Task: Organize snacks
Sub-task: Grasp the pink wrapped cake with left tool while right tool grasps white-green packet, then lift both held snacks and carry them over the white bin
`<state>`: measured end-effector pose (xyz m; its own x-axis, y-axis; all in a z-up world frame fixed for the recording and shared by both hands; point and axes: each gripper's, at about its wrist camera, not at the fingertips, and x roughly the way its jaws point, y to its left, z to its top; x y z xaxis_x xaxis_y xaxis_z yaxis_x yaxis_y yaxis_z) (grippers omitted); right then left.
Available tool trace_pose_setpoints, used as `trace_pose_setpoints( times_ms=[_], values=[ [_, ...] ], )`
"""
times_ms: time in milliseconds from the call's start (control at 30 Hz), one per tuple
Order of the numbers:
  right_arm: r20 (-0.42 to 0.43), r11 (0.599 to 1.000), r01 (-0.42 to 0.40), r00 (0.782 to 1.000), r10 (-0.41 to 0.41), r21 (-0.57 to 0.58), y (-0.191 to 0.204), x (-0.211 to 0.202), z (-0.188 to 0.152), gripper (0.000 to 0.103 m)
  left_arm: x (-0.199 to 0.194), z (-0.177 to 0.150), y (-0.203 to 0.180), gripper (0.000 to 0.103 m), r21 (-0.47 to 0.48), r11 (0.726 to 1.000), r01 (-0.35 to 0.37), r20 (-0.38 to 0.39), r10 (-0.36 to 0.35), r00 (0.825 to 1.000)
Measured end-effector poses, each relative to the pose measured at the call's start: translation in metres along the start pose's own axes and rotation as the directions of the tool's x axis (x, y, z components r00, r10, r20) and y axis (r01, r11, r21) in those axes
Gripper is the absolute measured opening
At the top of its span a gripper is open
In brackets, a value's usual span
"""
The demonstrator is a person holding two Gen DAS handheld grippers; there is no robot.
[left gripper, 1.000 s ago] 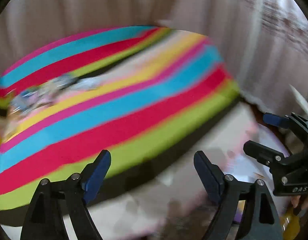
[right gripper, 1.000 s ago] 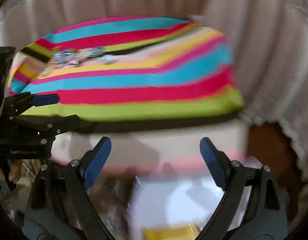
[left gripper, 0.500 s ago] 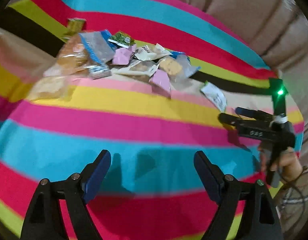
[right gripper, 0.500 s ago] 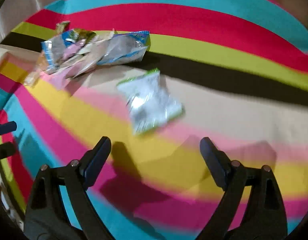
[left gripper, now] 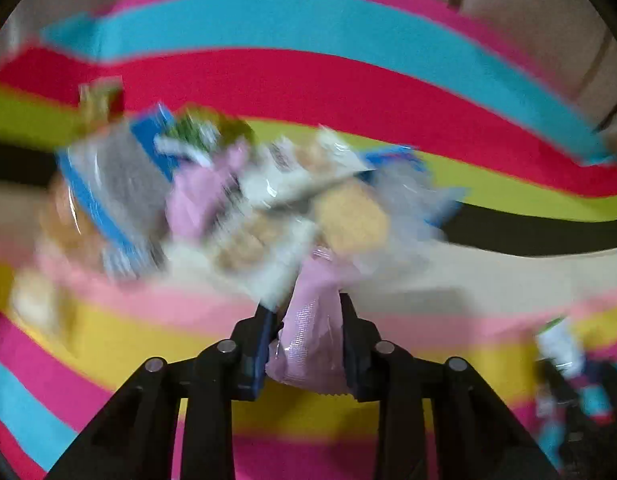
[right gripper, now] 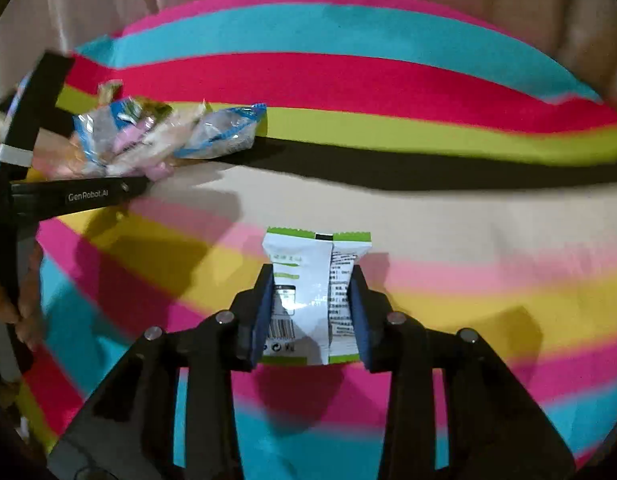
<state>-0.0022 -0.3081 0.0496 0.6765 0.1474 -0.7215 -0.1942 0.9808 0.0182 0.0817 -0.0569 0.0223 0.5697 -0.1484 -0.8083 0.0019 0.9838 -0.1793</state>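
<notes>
snacks: pink packet (left gripper: 312,336), white packet (right gripper: 314,300) both clamped.

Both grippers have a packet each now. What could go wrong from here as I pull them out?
1. The left gripper holds the pink packet at the edge of the snack pile; a neighbouring wrapper overlaps it, so pulling away could drag or scatter others.
2. The left view is badly blurred, suggesting fast motion; the thin wrapper might slip.
3. The right gripper pinches the white-and-green packet by its sides, which may crush the contents.
</notes>
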Motion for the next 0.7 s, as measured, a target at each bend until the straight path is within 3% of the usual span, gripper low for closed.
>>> trace_pose_setpoints(
  times_ms=[200,300,400,467,567,600,700],
  values=[
    [0.041,0.987,-0.054,0.998,0.048,0.154,0.019,-0.069,-0.056,0.040,-0.095,-0.091,0.026,0.030,0.015,0.997,0.072,0.107,-0.073,0.992],
    [0.075,0.982,-0.061,0.996,0.049,0.178,0.042,-0.094,-0.075,0.040,-0.131,-0.109,0.026,0.030,0.050,0.997,0.057,0.158,-0.064,0.985],
    [0.153,0.978,-0.084,0.987,0.055,0.189,0.073,-0.123,-0.076,0.040,-0.180,-0.114,0.022,0.031,0.089,0.996,0.007,0.248,-0.029,0.968],
    [0.234,0.981,-0.085,0.971,0.043,0.175,0.090,-0.157,-0.070,0.040,-0.227,-0.111,0.014,0.031,0.102,0.995,-0.021,0.335,-0.014,0.942],
    [0.387,0.990,-0.062,0.922,0.007,0.129,0.108,-0.228,-0.057,0.040,-0.288,-0.109,0.006,0.031,0.114,0.992,-0.052,0.466,-0.007,0.885],
    [0.458,0.993,-0.047,0.889,-0.009,0.110,0.115,-0.261,-0.053,0.040,-0.315,-0.110,0.003,0.031,0.113,0.992,-0.061,0.521,-0.007,0.854],
    [0.590,0.997,0.014,0.806,-0.057,0.078,0.149,-0.316,-0.042,0.040,-0.367,-0.114,-0.003,0.032,0.115,0.991,-0.065,0.608,-0.019,0.793]
  ],
)
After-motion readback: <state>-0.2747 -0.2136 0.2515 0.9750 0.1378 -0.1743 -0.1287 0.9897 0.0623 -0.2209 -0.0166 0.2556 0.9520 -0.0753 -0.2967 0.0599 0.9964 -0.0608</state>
